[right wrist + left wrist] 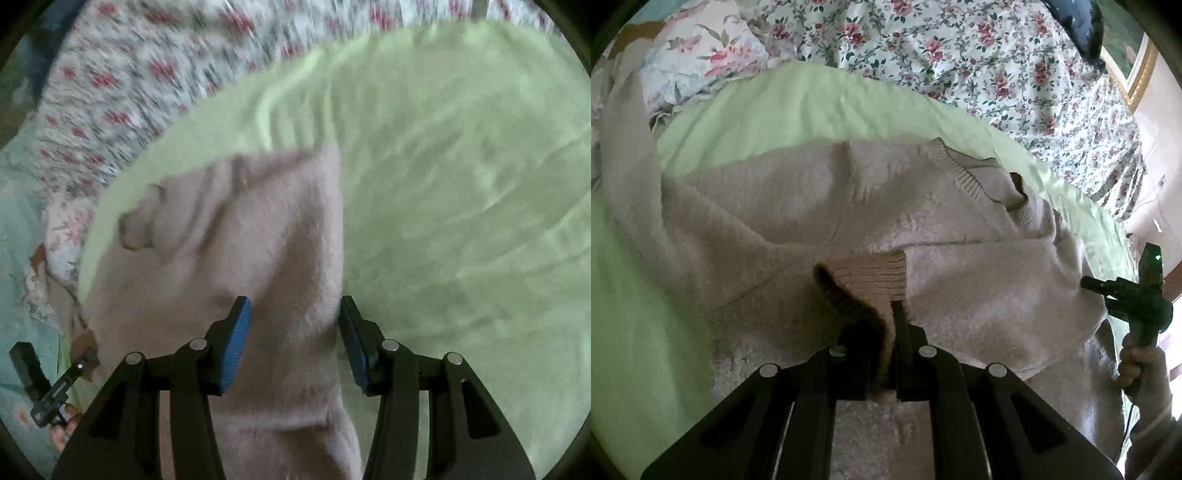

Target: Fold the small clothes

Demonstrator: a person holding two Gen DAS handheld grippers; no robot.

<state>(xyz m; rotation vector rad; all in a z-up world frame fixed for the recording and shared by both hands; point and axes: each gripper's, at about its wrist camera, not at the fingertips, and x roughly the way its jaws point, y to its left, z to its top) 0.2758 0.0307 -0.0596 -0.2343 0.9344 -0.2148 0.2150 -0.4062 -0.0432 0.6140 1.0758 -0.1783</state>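
Cuff pinched by left tool — right tool seemingly open.

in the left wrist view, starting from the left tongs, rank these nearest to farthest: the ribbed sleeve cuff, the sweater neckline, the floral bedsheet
1. Ribbed sleeve cuff: clamped in the left tongs, centre of the view.
2. Sweater neckline: beyond the cuff, up and to the right, lying on the green blanket.
3. Floral bedsheet: past the blanket's far edge, across the top.

I see a fuzzy beige knitted sweater spread flat on the pale green blanket. Its ribbed cuff is folded across the body.
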